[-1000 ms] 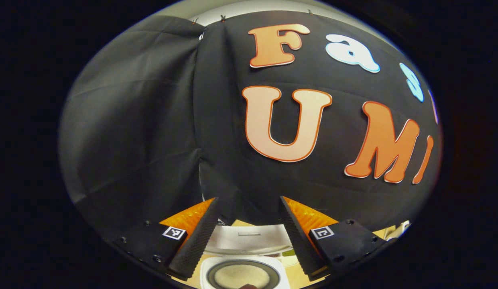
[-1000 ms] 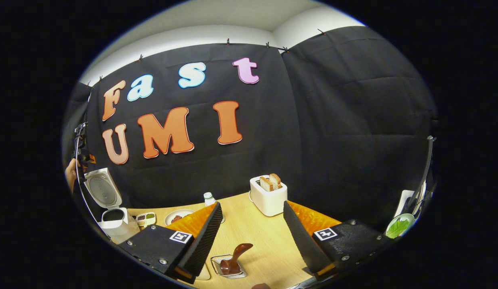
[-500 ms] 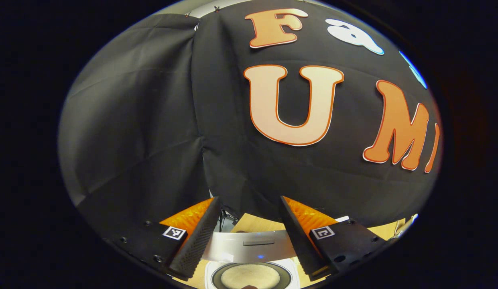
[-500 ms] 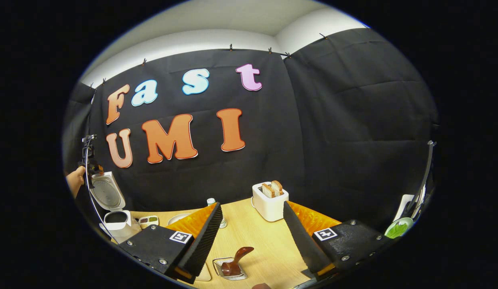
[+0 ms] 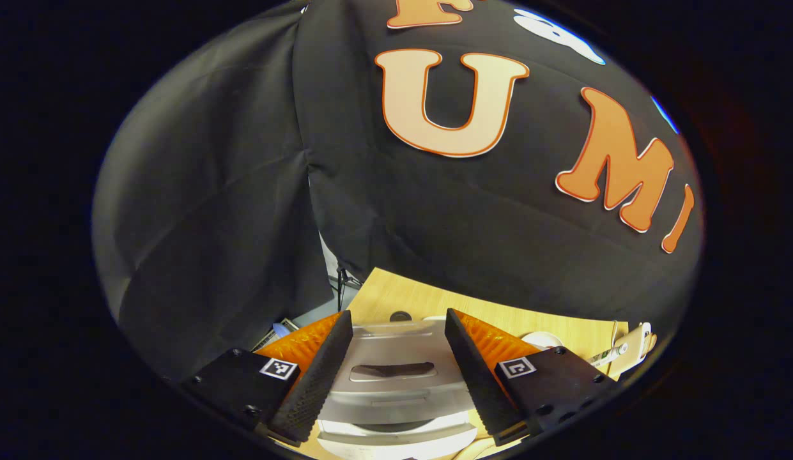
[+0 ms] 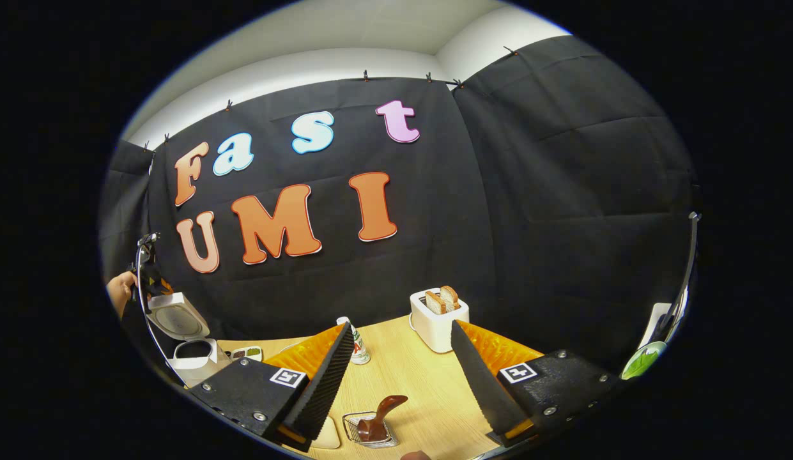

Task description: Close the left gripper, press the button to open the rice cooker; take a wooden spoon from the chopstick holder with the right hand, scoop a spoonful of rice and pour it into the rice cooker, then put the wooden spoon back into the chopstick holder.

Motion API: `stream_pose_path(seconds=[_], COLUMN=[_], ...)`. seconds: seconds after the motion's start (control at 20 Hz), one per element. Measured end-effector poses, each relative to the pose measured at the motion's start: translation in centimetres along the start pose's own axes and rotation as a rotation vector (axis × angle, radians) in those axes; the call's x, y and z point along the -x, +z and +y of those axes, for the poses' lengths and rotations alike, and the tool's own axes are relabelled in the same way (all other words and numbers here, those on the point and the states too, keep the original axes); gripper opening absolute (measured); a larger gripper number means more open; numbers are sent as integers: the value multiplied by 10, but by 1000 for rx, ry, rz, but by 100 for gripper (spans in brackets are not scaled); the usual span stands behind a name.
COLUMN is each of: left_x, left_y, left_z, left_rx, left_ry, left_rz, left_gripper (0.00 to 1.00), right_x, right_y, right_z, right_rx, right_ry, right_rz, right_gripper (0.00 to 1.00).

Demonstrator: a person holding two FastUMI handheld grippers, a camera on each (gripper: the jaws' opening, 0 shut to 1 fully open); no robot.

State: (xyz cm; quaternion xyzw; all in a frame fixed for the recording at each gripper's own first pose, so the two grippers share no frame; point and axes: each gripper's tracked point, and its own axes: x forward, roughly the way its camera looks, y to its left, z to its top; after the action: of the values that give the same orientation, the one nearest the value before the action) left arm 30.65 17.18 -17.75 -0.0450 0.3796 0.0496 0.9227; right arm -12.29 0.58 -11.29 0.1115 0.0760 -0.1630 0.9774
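Two grippers were examined. In the left gripper view, the left gripper (image 5: 396,364) stood with its jaws parted and nothing clamped between them. The silver lid (image 5: 396,374) of the rice cooker lay in the lower middle of the frame, seen through the gap between the two fingers, with a dark slot across its middle. Whether either finger touched the lid could not be determined. The wooden table (image 5: 434,306) showed beyond the lid, running toward the lower right.

In the right gripper view, the right gripper (image 6: 402,377) also had its jaws spread wide and gripped nothing. The wooden spoon (image 6: 378,418) stood tilted in the wire chopstick holder (image 6: 364,433) at the bottom centre of the frame, low in the gap between the fingers and nearer the left one, clear of both. The rice cooker (image 6: 190,351) sat at the lower left of that frame, well apart from the spoon, with its lid raised at a slant over a dark inner pot. A hand (image 6: 120,291) holding the other gripper was just above that lid at the left edge. A white toaster (image 6: 439,326) with two slices of bread stood on the table right of centre, and a small bottle (image 6: 358,348) stood beside the left finger.
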Motion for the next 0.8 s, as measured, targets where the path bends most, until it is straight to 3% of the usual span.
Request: stream_pose_path(seconds=[0.1,0.8], left_x=[5,10], left_y=[-31,-189], left_z=[-2,6], left_rx=[10,-33], left_ry=[-4,70], left_rz=[71,264], left_gripper=[97,98], right_x=[-3,-29], right_y=[1,-2], right_z=[0,24], right_rx=[3,44], right_ry=[17,138], right_rz=[-2,27], right_gripper=[95,95])
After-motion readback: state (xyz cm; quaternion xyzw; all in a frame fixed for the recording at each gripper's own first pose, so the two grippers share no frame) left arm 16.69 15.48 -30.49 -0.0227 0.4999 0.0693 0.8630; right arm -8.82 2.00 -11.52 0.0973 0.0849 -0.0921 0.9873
